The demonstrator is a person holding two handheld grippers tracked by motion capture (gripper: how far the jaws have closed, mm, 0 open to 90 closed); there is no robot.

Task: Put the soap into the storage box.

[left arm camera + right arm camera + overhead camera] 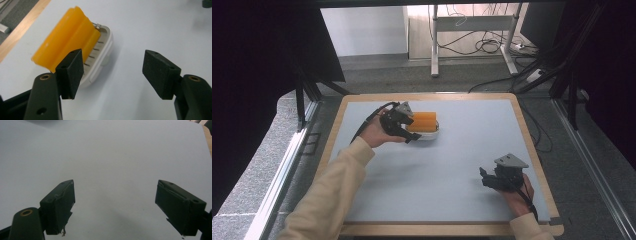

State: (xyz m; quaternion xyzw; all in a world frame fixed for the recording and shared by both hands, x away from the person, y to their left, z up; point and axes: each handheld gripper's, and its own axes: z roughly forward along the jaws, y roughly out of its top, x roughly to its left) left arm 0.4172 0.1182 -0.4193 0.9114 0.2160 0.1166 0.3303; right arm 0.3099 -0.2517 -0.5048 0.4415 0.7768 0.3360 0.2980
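Observation:
An orange ribbed block (424, 121) lies in a shallow white dish (429, 135) at the table's far left-centre. My left gripper (411, 128) sits just left of the dish, pointing toward it. In the left gripper view its jaws (113, 63) stand open with bare mat between them, and the orange block (67, 35) and the white dish (105, 47) lie beyond the left jaw, apart from the pads. My right gripper (484, 179) rests near the front right of the table. In its own view the right gripper (115, 195) is open over plain mat, holding nothing.
A grey-blue mat (462, 150) covers the table, framed by a wooden rim (532, 145). A sleeved left forearm (332, 190) crosses the front left. Beyond the far edge are desk legs and floor cables (487, 45).

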